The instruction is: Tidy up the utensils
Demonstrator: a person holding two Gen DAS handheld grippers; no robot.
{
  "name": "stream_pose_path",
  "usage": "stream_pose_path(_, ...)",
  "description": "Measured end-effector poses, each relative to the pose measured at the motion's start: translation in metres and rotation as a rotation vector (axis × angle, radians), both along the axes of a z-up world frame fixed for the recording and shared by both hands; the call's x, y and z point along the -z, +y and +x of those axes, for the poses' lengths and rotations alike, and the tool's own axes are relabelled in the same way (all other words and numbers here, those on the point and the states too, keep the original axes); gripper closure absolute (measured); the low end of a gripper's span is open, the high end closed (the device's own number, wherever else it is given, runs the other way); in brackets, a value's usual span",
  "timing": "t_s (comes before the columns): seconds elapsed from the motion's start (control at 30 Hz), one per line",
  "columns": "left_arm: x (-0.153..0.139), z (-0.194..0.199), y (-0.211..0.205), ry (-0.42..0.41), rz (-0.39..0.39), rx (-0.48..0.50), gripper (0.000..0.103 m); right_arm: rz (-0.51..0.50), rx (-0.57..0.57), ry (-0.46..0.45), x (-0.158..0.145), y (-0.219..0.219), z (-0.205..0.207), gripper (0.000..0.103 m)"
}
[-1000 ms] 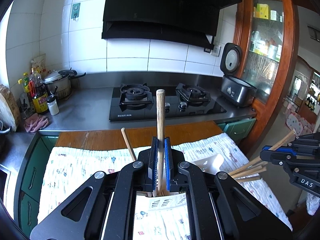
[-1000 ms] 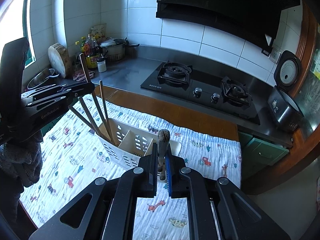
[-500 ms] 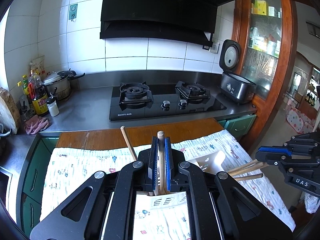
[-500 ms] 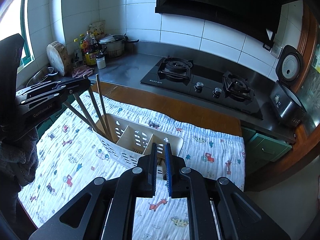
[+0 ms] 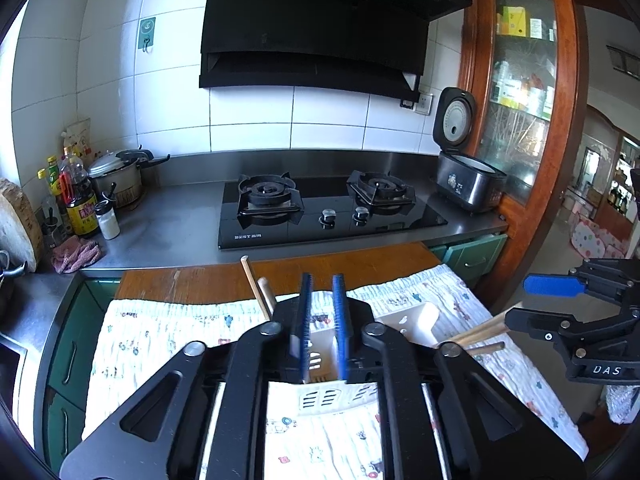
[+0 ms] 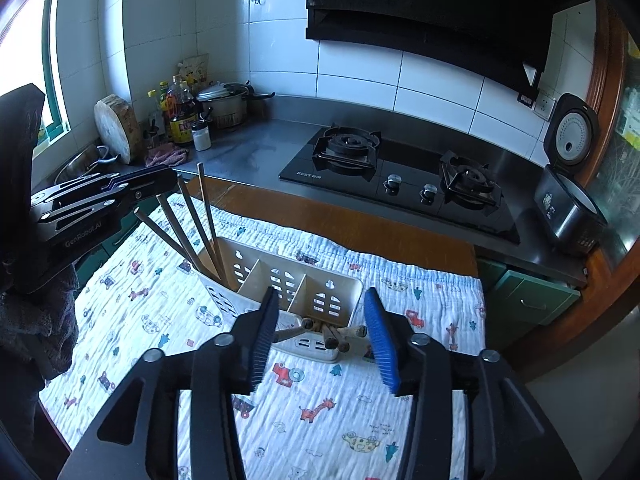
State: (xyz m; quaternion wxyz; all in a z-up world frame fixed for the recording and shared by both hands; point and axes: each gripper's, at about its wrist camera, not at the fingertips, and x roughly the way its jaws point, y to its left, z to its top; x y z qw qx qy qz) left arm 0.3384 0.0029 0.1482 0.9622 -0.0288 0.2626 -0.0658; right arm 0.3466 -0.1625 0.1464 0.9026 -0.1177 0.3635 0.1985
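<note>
Both hand-held grippers are released: the left hand-held gripper (image 5: 322, 316) and the right hand-held gripper (image 6: 320, 340) hang above the white utensil holder (image 6: 280, 280), where chopsticks (image 6: 200, 220) lean.

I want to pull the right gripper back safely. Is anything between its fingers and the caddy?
Nothing visible blocks it. The right gripper is open above the caddy; only the dark utensil handles in the near compartment lie below the gap.

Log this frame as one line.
left gripper: open | right gripper: open | chopsticks: in caddy end slot | dark-handled utensils: near slot
</note>
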Motion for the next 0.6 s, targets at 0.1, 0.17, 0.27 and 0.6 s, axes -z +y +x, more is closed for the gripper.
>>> stream_pose_path(0.1, -0.004, -0.011, -0.001, -0.016, 0.003, -0.003, 0.071, 0.002, 0.006, -0.018, -0.005, -0.003, -0.008, 0.048)
stream_pose_path(0.17, -0.006, -0.021, -0.002, -0.022, -0.002, 0.000, 0.066, 0.005, 0.008, -0.031, -0.010, -0.005, -0.015, 0.042)
stream_pose_path(0.27, -0.010, -0.036, -0.002, -0.037, -0.007, -0.007, 0.051, 0.002, 0.012, -0.056, -0.016, -0.008, -0.027, 0.033)
stream_pose_path(0.6, -0.013, -0.090, -0.001, -0.080, 0.005, -0.027, 0.021, 0.027, 0.028, -0.109, -0.023, -0.018, -0.069, 0.017)
